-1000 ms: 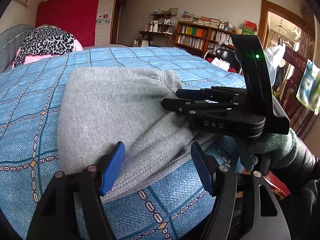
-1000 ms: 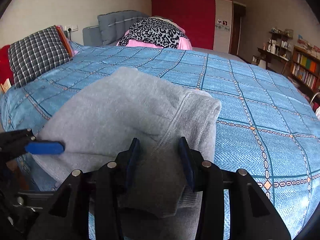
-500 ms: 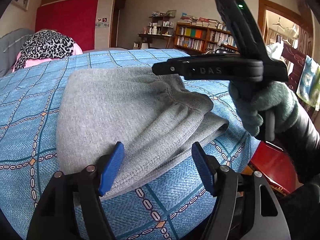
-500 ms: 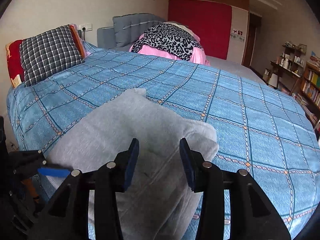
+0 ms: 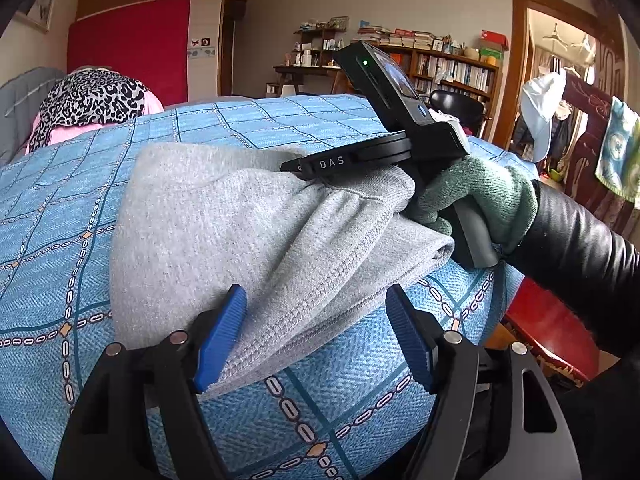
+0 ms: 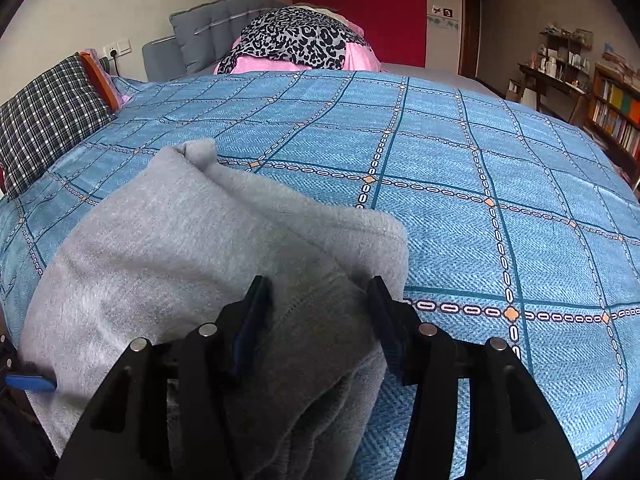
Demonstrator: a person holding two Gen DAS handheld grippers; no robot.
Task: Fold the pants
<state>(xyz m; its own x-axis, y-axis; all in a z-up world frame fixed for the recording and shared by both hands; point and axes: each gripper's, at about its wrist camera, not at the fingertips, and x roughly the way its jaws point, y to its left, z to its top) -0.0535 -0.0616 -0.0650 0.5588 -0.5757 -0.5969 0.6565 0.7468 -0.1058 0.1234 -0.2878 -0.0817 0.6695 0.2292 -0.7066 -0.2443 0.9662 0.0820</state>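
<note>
Right claw back down on the folded pants

The right claw (image 6: pixel 318 316), lifted clear half a second ago, now rests spread astride the grey pants (image 5: pixel 248 232), lower centre of both frames on the bed (image 6: pixel 480 184); left claw (image 5: pixel 316 332) also spread. The fold looks nearly finished.

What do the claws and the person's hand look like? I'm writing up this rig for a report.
Each claw is black plastic with two angular fingers, silver pivot pins and ribbed blue pads: left claw, right claw. Seen from the left wrist, the right claw's body carries white "DAS" lettering, a green light and a grey handle. The right hand wears a green knit glove below a shiny black sleeve.
</note>
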